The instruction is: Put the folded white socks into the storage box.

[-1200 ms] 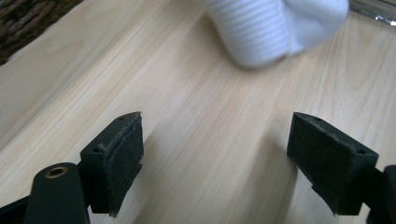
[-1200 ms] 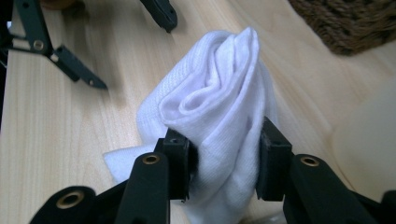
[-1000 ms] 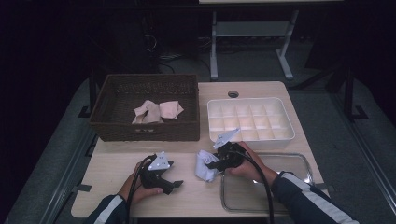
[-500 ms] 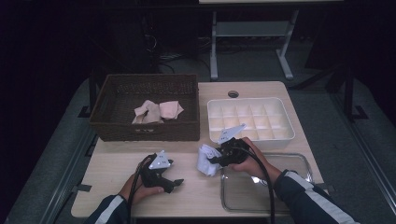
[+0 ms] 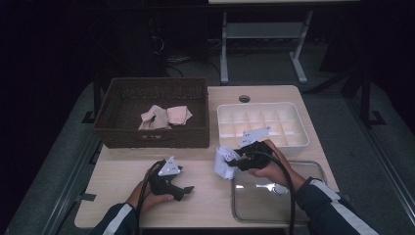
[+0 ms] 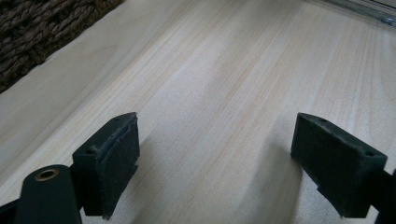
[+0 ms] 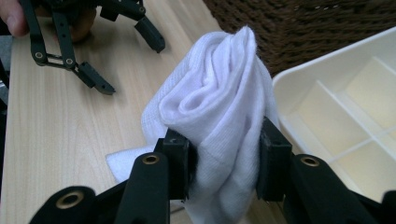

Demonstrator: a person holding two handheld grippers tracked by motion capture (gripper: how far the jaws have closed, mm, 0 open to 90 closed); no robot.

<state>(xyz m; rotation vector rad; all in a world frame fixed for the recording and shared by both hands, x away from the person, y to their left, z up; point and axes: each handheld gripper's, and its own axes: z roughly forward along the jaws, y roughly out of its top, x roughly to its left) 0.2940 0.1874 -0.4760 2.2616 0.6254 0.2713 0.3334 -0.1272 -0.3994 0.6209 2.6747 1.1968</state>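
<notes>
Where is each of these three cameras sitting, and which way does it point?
High view: above the person's side, looking forward and down on the table; shows both forearms, left gripper, right gripper and cloth.
Left gripper view: rides the left gripper, looking along its open jaws at bare tabletop, basket at the corner.
Right gripper view: rides the right gripper, jaws clamped on the cloth, facing basket, divided tray and the left gripper.
Shared: high and right gripper views both show cloth, basket, tray.

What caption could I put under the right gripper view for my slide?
Right gripper clamps a rolled white sock above the wooden table, beside the white divided tray.
</notes>
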